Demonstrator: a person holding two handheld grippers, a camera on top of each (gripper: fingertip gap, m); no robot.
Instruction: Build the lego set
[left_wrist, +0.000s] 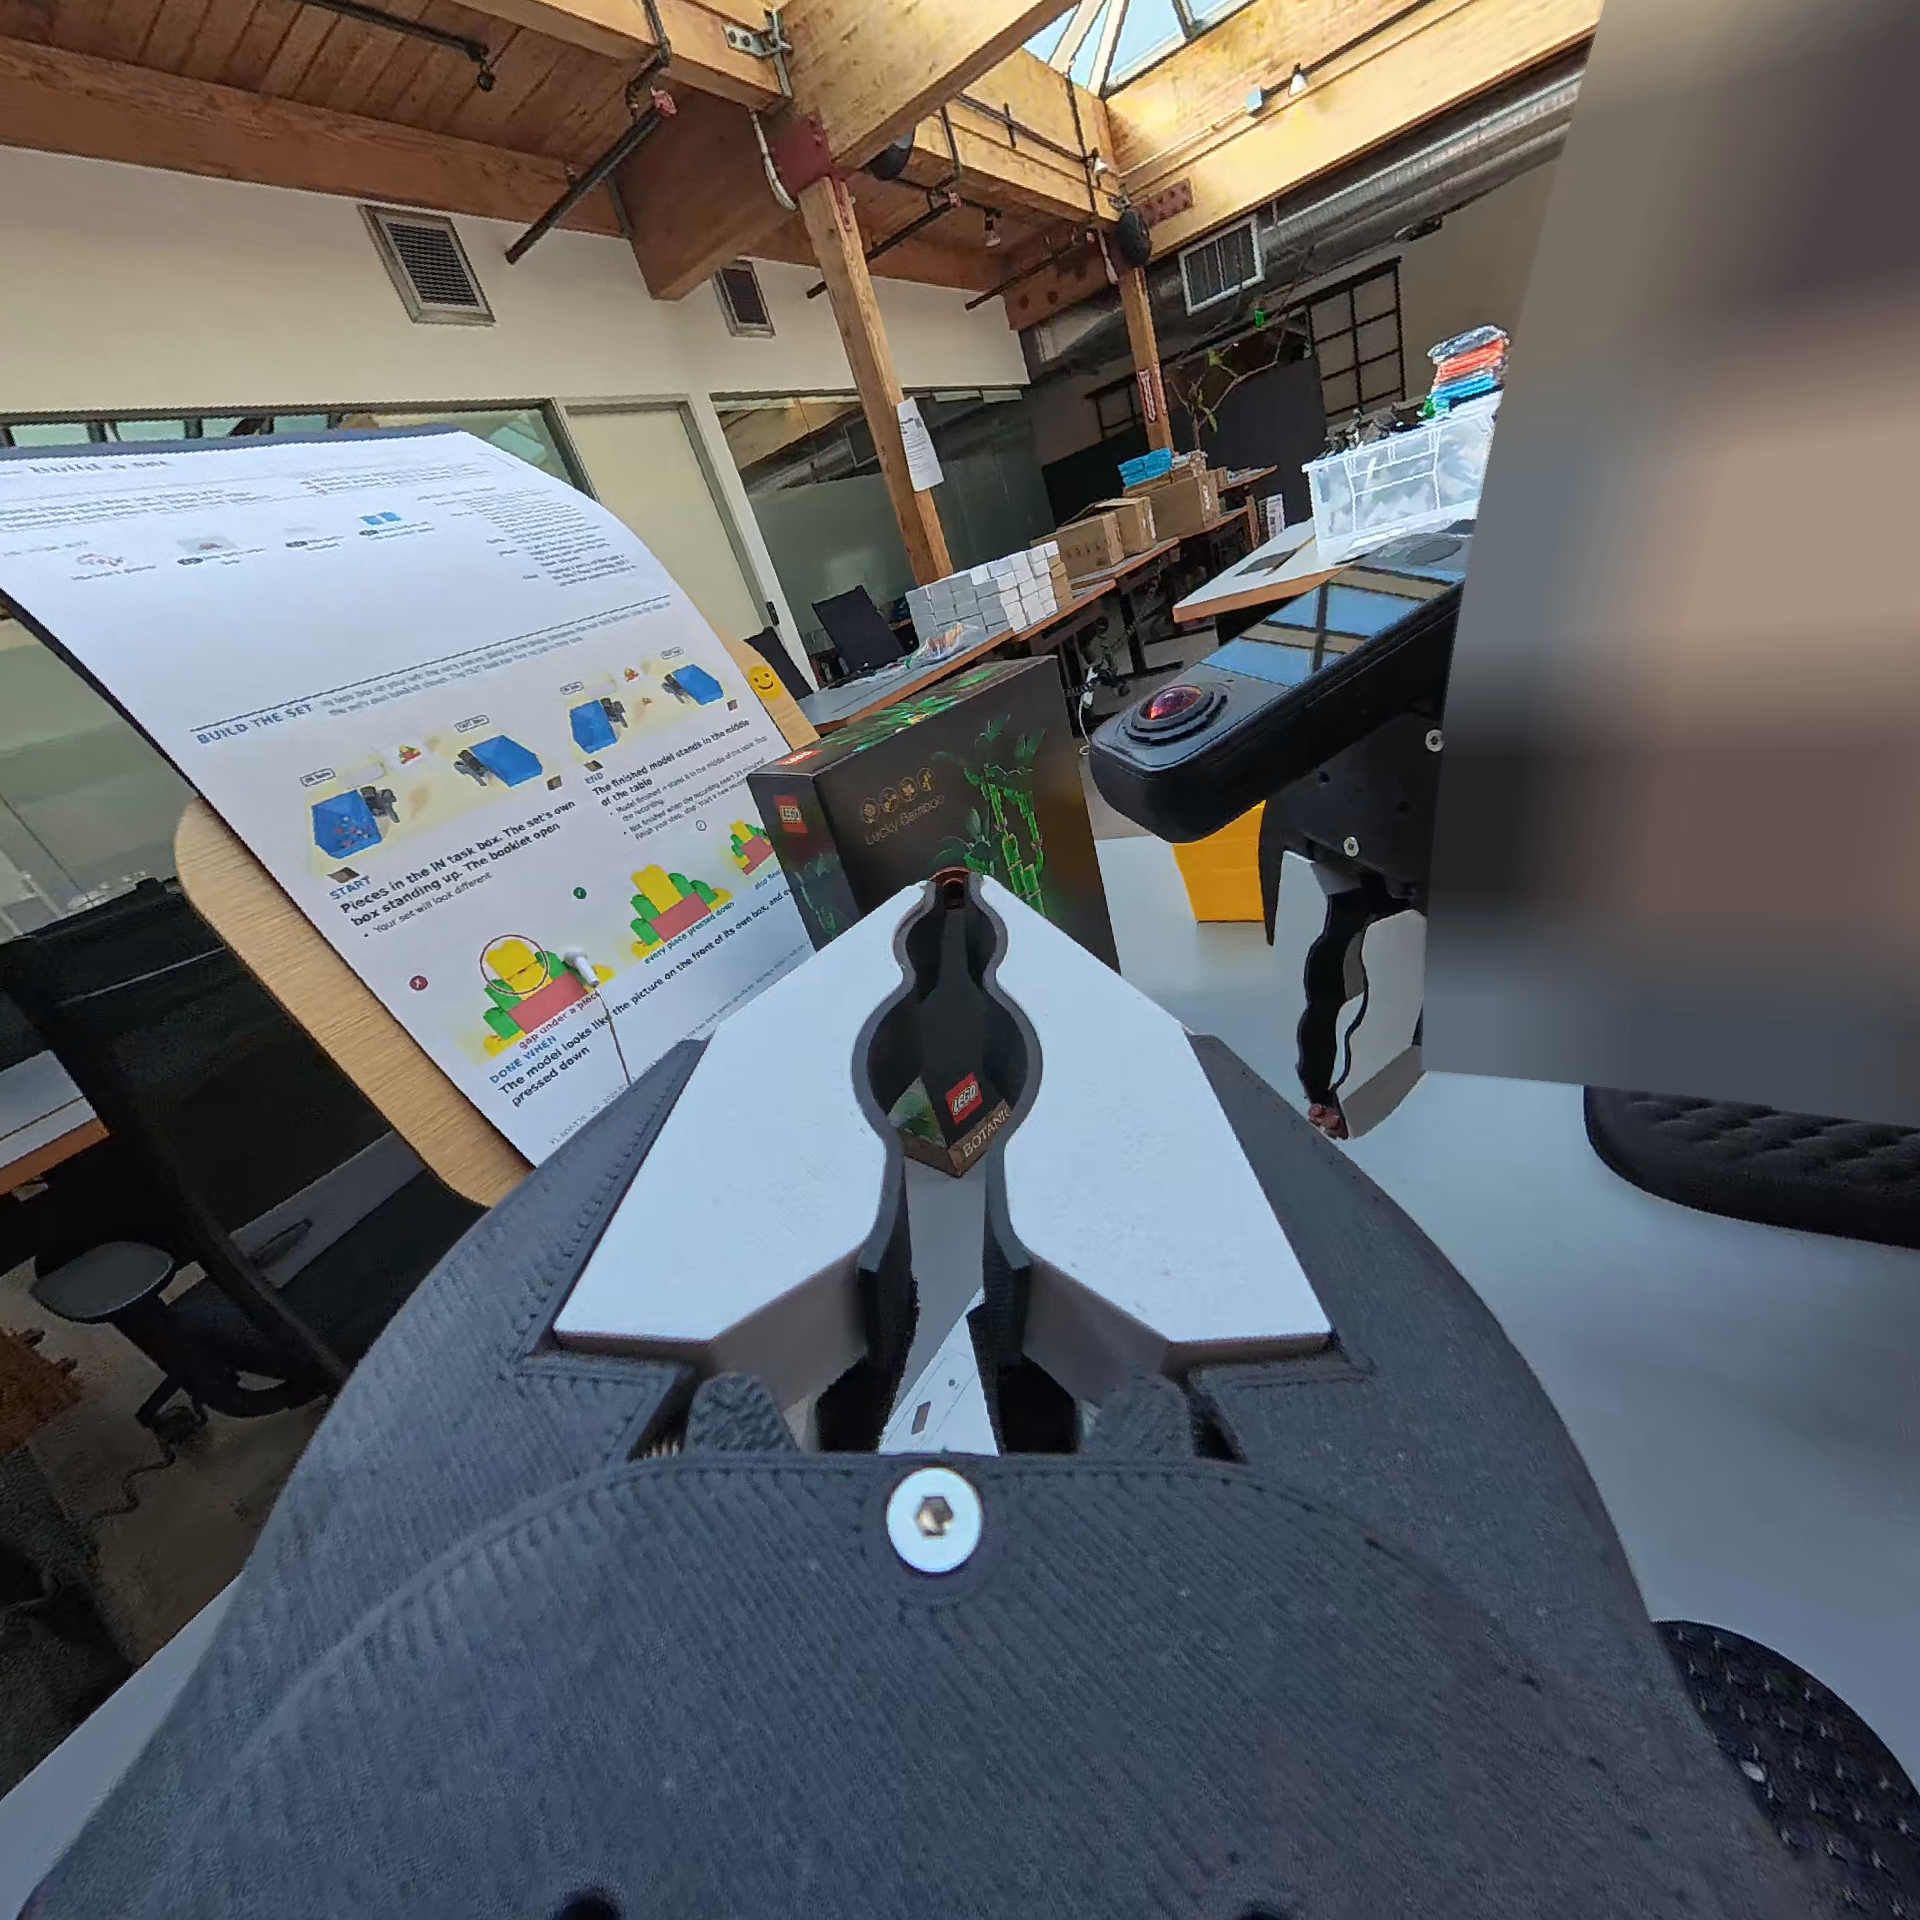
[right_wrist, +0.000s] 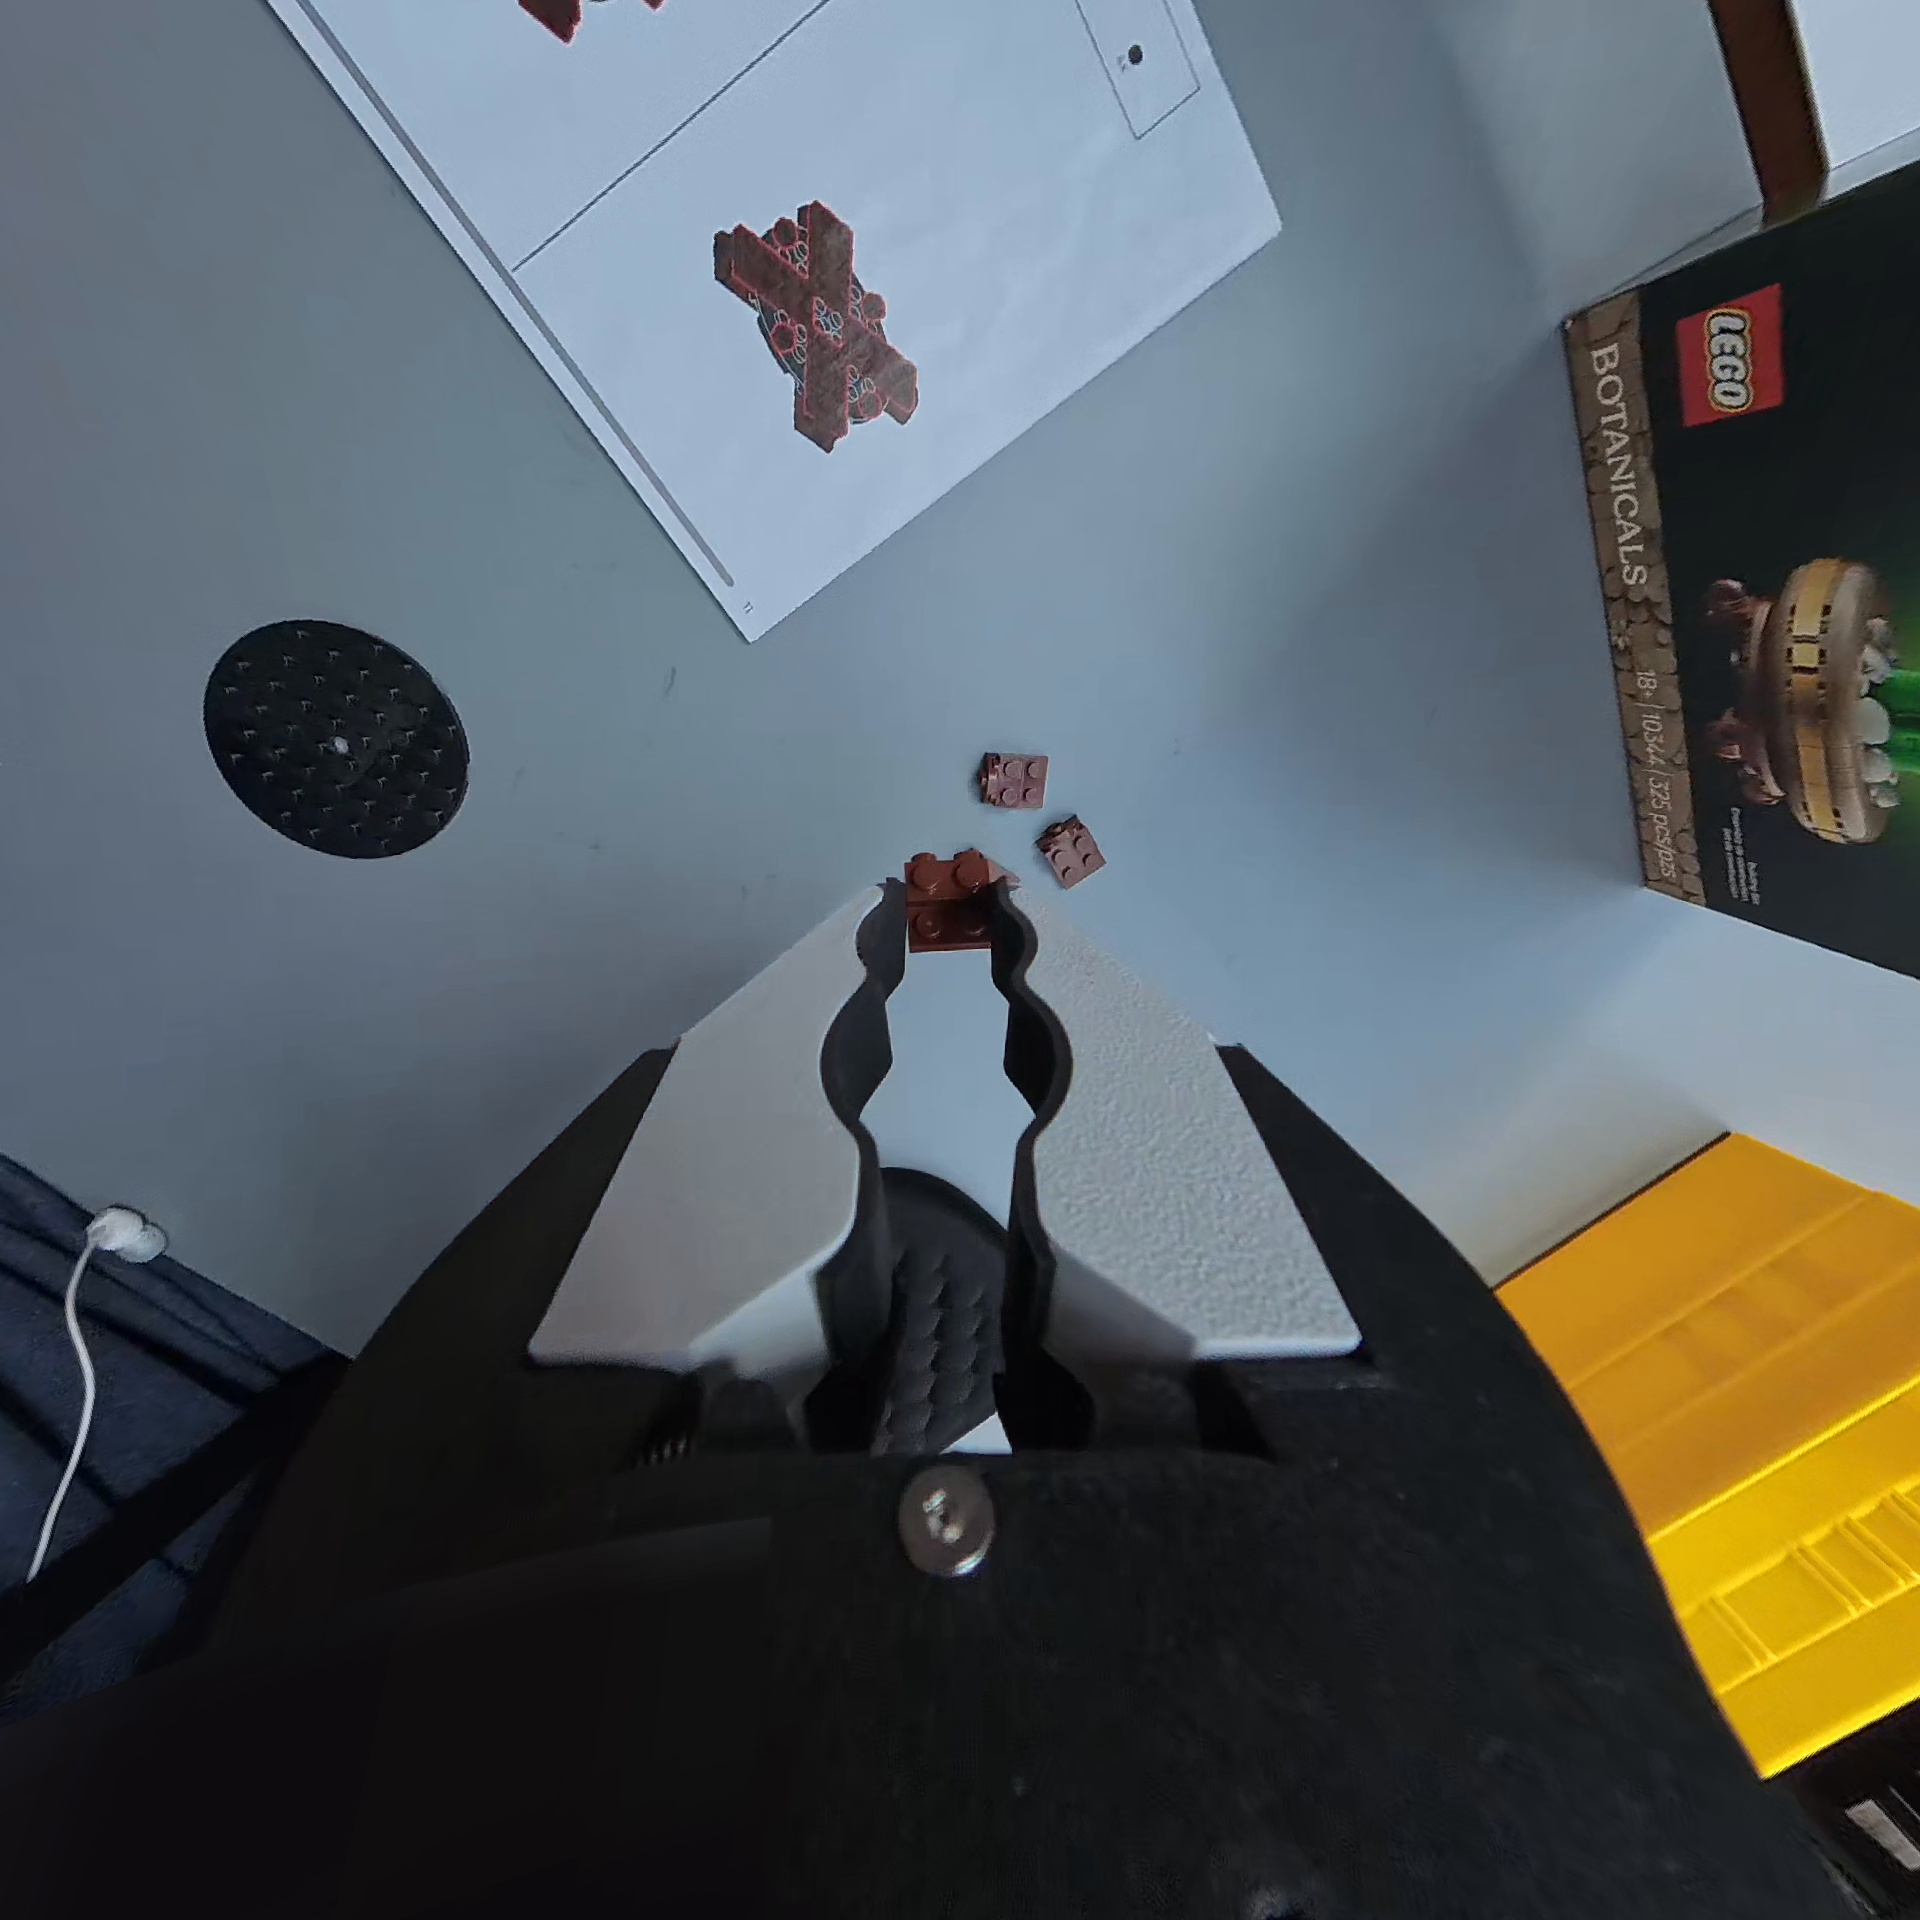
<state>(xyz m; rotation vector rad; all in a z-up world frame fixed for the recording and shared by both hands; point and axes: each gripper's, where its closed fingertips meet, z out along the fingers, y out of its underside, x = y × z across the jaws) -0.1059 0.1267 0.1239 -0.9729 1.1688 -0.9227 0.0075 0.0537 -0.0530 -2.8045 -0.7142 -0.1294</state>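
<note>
Lego box (right_wrist: 1766, 582) and yellow bin (right_wrist: 1745, 1455) cut off at right edge. Instruction booklet (right_wrist: 790, 260) cropped at top. Right side of left wrist view blurred.

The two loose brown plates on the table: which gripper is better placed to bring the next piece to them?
Right. The right gripper already pinches a brown piece just above the two loose brown plates. The left gripper is raised, pointing at the set's box.

Pale grey table (right_wrist: 1299, 644), right wrist view. Lying on it: open instruction booklet (right_wrist: 935, 156) at 12 o'clock; black round studded plate (right_wrist: 335, 740) at 9 o'clock; 2 loose reddish-brown plates (right_wrist: 1014, 779) (right_wrist: 1070, 852) near centre; set box (right_wrist: 1766, 623) at 3 o'clock; yellow bin (right_wrist: 1714, 1403) at 4 o'clock.
</note>
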